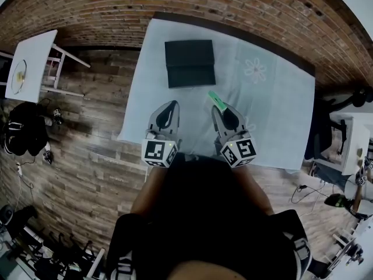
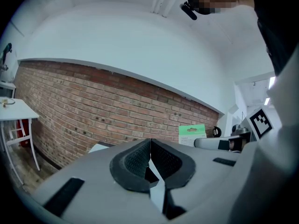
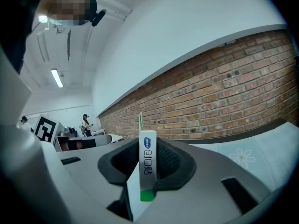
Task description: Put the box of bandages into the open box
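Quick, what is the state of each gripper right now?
Left gripper: closed, holding nothing.
Right gripper: closed on the box of bandages.

I find no text that I can read with certainty. The box of bandages (image 3: 147,161) bears a blue oval logo and blue characters on its narrow edge, which I cannot decipher.

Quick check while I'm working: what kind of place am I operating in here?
Probably an indoor workshop or lab space rather than a home: a bare brick wall, a wood-plank floor with cables and gear along its edges, and a cloth-covered table as the work surface.
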Action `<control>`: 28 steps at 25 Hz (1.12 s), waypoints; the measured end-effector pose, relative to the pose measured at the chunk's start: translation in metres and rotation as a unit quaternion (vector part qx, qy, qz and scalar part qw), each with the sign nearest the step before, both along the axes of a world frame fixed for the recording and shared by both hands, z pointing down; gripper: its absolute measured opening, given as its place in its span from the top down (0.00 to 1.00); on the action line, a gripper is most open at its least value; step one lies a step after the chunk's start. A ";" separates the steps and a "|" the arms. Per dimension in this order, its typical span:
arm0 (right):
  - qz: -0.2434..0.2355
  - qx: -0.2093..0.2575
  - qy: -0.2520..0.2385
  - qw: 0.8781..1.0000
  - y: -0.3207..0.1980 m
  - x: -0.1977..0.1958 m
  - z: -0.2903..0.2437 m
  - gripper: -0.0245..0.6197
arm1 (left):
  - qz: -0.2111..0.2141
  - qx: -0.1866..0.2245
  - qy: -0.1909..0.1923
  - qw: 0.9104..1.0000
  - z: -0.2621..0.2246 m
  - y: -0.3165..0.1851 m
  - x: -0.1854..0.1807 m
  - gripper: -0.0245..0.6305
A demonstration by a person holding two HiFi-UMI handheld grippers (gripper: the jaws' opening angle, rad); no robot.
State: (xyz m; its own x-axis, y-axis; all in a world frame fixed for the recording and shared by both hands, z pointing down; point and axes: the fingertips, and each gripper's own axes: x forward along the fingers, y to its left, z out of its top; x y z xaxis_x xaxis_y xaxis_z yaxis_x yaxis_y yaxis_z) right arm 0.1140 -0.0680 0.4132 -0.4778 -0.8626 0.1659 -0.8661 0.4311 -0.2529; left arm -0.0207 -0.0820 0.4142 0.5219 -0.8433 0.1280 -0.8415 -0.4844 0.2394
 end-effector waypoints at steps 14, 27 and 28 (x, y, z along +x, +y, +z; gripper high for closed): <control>-0.005 -0.024 0.022 0.999 -0.045 -0.021 0.034 0.79 | 0.004 -0.022 0.001 1.000 0.020 -0.037 -0.018 0.91; -0.009 -0.037 0.060 0.997 -0.083 -0.034 0.068 0.79 | 0.006 -0.042 0.008 0.999 0.045 -0.070 -0.025 0.91; -0.010 -0.037 0.062 0.997 -0.085 -0.035 0.070 0.79 | 0.006 -0.044 0.008 0.999 0.047 -0.072 -0.026 0.91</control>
State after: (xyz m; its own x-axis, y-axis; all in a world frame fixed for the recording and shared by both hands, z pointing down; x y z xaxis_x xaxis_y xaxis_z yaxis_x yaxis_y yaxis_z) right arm 0.0786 -0.1530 0.4835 -0.4665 -0.8364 0.2878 -0.8842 0.4325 -0.1763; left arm -0.0467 -0.1538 0.4614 0.5348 -0.8226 0.1932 -0.8313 -0.4713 0.2944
